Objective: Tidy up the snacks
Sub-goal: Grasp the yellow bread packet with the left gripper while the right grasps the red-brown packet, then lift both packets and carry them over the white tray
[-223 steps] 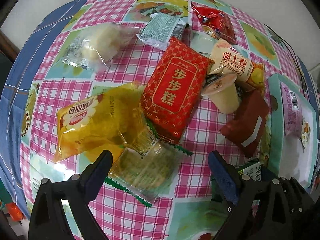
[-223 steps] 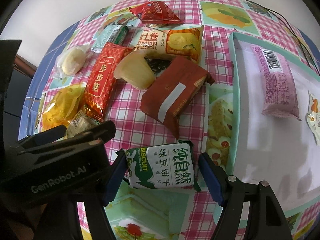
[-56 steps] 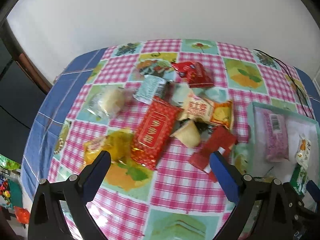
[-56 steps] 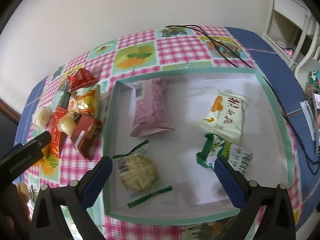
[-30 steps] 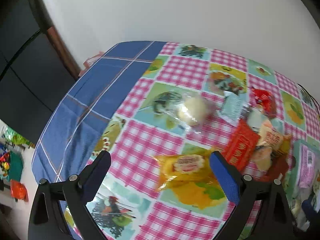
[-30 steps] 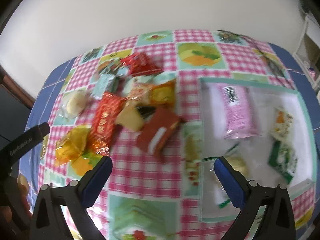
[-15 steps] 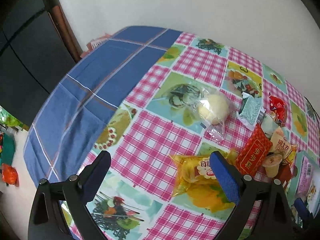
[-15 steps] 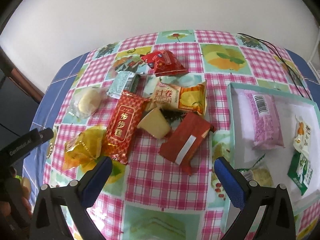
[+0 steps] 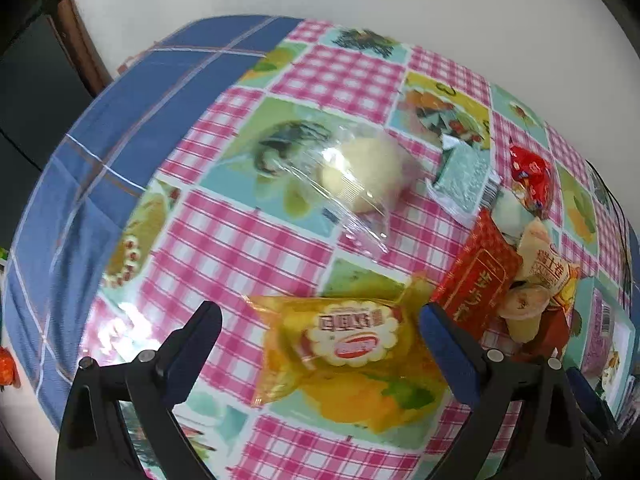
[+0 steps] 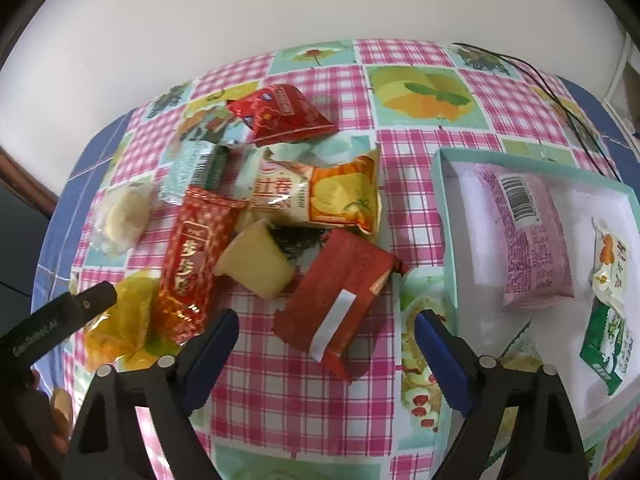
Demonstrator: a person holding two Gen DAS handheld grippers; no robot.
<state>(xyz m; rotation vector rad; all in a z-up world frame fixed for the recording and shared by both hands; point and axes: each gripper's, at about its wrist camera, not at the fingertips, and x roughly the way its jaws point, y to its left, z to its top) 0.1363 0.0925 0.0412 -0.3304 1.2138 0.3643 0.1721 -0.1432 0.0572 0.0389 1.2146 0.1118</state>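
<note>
While both grippers have descended, right gripper (image 10: 326, 354) closes above dark-red packet (image 10: 340, 294).

Black jaws with blue pads (image 10: 440, 356), silver screws (image 10: 486, 361).

The left hand-held gripper (image 9: 320, 344) stands wide apart over a yellow snack packet (image 9: 340, 344). A clear-wrapped bun (image 9: 360, 172) lies at twelve o'clock, a red packet (image 9: 476, 276) at two.

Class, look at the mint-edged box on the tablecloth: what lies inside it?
In the box: a pink packet, a white packet with orange print, a green-and-white packet and a clear-wrapped snack, partly hidden behind the right claw.
</note>
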